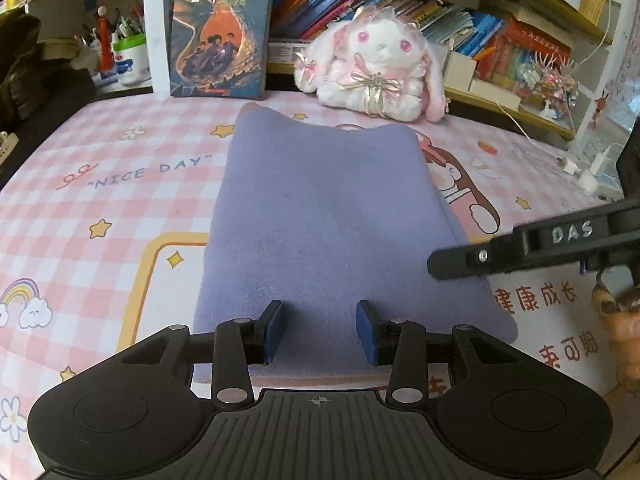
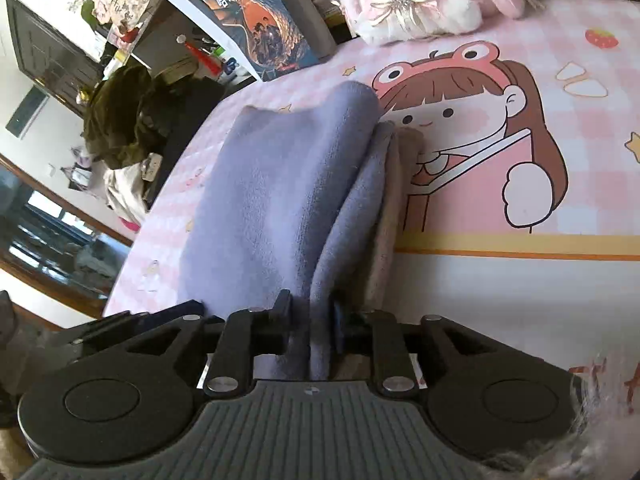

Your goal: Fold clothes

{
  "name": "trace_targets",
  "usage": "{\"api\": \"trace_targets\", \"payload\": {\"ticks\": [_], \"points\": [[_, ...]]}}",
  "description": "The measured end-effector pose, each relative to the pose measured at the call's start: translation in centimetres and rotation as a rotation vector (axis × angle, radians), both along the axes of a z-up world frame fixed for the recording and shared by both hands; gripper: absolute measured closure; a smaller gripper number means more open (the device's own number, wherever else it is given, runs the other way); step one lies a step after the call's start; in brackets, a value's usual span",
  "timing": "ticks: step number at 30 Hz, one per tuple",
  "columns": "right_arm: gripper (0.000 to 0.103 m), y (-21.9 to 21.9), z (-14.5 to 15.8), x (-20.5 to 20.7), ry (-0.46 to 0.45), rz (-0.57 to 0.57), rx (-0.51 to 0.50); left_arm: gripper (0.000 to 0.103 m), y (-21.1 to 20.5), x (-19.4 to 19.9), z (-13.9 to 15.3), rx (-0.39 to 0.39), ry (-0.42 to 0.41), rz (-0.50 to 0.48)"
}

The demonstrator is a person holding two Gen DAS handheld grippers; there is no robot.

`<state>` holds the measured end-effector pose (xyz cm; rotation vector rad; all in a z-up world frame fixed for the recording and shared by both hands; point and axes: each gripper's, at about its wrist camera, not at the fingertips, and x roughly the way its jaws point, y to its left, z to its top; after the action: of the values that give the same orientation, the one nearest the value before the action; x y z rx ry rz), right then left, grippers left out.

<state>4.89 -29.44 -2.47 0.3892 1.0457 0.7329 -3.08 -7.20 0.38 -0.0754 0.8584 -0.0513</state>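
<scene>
The folded lavender fleece cloth [image 1: 328,216] lies flat on the pink checked cartoon-print mat [image 1: 100,184] that covers the worktop, its long sides running straight away from the left gripper's fingers and its far edge curling up at both corners. In the right wrist view the same cloth [image 2: 280,184] shows its layered side: several lavender plies stacked over a paler beige layer at the bottom, all fanning out ahead of the fingers.

The right gripper [image 2: 310,320] has its fingers narrowed onto a raised ridge of the cloth's near edge, and the fabric is pinched between the pads. In the left wrist view one of its black fingers [image 1: 520,248] reaches in from the right and ends at the cloth's right-hand edge.

The left gripper [image 1: 320,330] holds its blue-padded fingers [image 1: 276,332] partly apart, with nothing gripped. They stand over the near end of the cloth, and its near edge runs just behind them.

Left of the left fingers the mat lies bare out to its rounded edge. To the right of the right fingers the mat is likewise bare across the printed girl in a frog hat [image 2: 460,120].

Beyond the cloth's far edge, with a strip of mat between, a white and pink plush rabbit with a ribbon bow [image 1: 376,64] sits ahead and to the right, and an upright paperback with a dark illustrated cover [image 1: 222,28] stands ahead and to the left. Behind them are shelves of coloured books [image 1: 400,4].
</scene>
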Motion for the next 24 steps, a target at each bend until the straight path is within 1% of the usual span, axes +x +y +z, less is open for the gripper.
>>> {"api": "trace_targets", "payload": {"ticks": [1, 3, 6, 8, 9, 10, 12, 15, 22, 24], "points": [[0.067, 0.0, 0.3, 0.0, -0.012, -0.002, -0.005, 0.063, 0.0, 0.0, 0.0, 0.0, 0.0, -0.002], [0.057, 0.0, 0.7, -0.1, -0.027, -0.015, 0.01, 0.063, 0.1, 0.0, 0.0, 0.0, 0.001, -0.007], [0.057, 0.5, 1.0, 0.4, -0.03, -0.031, 0.005, 0.063, 0.1, 0.0, 0.0, -0.001, 0.001, -0.014], [0.059, 1.0, 1.1, 1.1, -0.025, -0.04, -0.015, 0.063, 0.1, 0.0, 0.0, -0.001, 0.002, -0.018], [0.068, 1.1, 1.1, 1.3, -0.029, -0.041, -0.022, 0.063, 0.1, 0.0, 0.0, -0.001, 0.002, -0.019], [0.082, 1.1, 1.1, 1.3, -0.035, -0.042, -0.028, 0.063, 0.1, 0.0, 0.0, 0.0, 0.002, -0.019], [0.085, 1.0, 1.6, 0.9, -0.064, -0.037, -0.025, 0.063, 0.1, 0.0, -0.1, 0.001, 0.002, -0.019], [0.086, 1.0, 2.4, 0.2, -0.11, -0.028, -0.019, 0.063, 0.1, 0.0, -0.2, 0.004, 0.002, -0.018], [0.086, 1.3, 1.8, 0.4, -0.105, -0.026, -0.069, 0.063, -0.3, 0.0, -0.1, 0.02, 0.0, -0.009], [0.084, 1.6, 1.4, 0.5, -0.1, -0.023, -0.091, 0.062, -0.5, -0.1, 0.1, 0.031, -0.001, -0.001]]}}
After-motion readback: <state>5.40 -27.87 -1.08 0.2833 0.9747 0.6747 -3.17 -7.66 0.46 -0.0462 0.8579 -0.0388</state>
